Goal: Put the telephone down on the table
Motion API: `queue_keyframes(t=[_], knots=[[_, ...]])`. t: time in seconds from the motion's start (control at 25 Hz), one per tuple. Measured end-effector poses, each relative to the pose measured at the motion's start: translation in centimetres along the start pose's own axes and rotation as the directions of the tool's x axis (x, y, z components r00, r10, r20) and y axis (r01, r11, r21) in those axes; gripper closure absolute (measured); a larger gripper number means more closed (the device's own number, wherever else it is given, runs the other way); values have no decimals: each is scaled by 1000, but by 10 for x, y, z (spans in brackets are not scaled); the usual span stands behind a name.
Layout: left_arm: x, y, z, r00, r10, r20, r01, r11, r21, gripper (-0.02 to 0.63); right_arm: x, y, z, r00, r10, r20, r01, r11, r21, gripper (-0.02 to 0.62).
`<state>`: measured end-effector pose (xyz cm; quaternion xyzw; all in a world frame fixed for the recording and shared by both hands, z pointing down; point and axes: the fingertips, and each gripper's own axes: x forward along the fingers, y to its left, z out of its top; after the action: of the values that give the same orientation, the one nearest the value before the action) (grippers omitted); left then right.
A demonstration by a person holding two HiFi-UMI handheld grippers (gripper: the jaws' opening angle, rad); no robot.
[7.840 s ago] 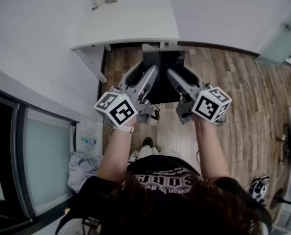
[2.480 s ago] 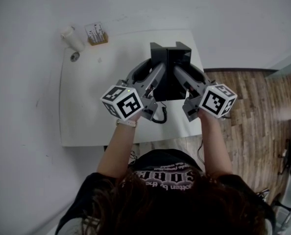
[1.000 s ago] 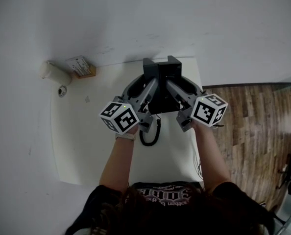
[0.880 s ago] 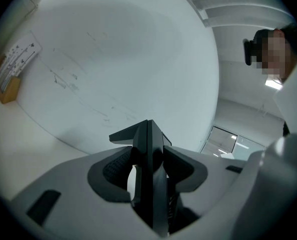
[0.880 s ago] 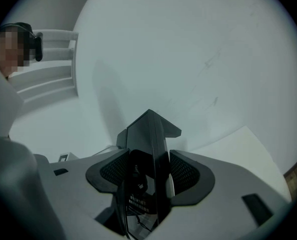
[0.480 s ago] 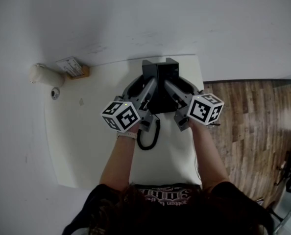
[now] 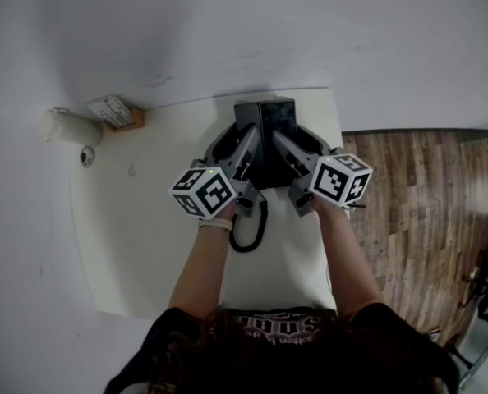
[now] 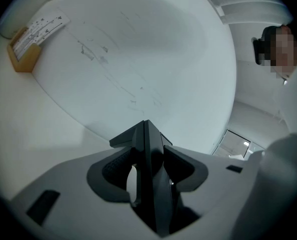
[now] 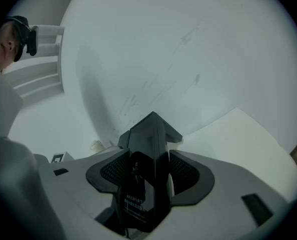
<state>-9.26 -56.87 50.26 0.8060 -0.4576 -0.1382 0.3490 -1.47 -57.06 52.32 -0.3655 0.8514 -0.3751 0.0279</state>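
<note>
A black telephone [image 7: 264,120] is held over the far right part of the white table [image 7: 145,245], close to the wall. My left gripper [image 7: 247,140] is shut on its left side and my right gripper [image 7: 279,140] on its right side. In the left gripper view the telephone [image 8: 149,149] stands as a narrow black edge between the pads of that gripper [image 8: 147,170]. The right gripper view shows its labelled underside [image 9: 148,134] clamped in the right gripper [image 9: 147,173]. Its coiled cord [image 7: 249,230] lies towards me on the table. I cannot tell whether the base touches the table.
At the table's back left corner lie a white roll [image 7: 67,127], a small wooden card holder [image 7: 117,113] and a small round object [image 7: 86,156]. The white wall runs right behind the table. Wooden floor [image 7: 408,195] lies to the right.
Both grippers keep their hold on the telephone. Over the last second they have shifted a little towards the wall, and the cord has come to lie on the table.
</note>
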Motion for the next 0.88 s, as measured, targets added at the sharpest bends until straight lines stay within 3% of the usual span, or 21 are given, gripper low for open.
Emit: queue_keyframes(t=[0.48,0.68,0.84,0.88], knots=[[1,5,-1,1000,19,-18,-18,999,49,413,1,-3,-1,1000,1,2,-1,1000,-21,331],[0,3,-7,997,36,-75,-22,985,174,378,-5,-8,-1,1000,-25,1,25,998,-59,331],[-7,6,-4,996,57,-61,-39,962,271,361,-11,-7,-1,999,-39,-1,39,996,-81,331],[-10,8,-2,996,69,-56,-51,960,276,328,-13,-6,1,999,-43,-2,43,995,-94,331]])
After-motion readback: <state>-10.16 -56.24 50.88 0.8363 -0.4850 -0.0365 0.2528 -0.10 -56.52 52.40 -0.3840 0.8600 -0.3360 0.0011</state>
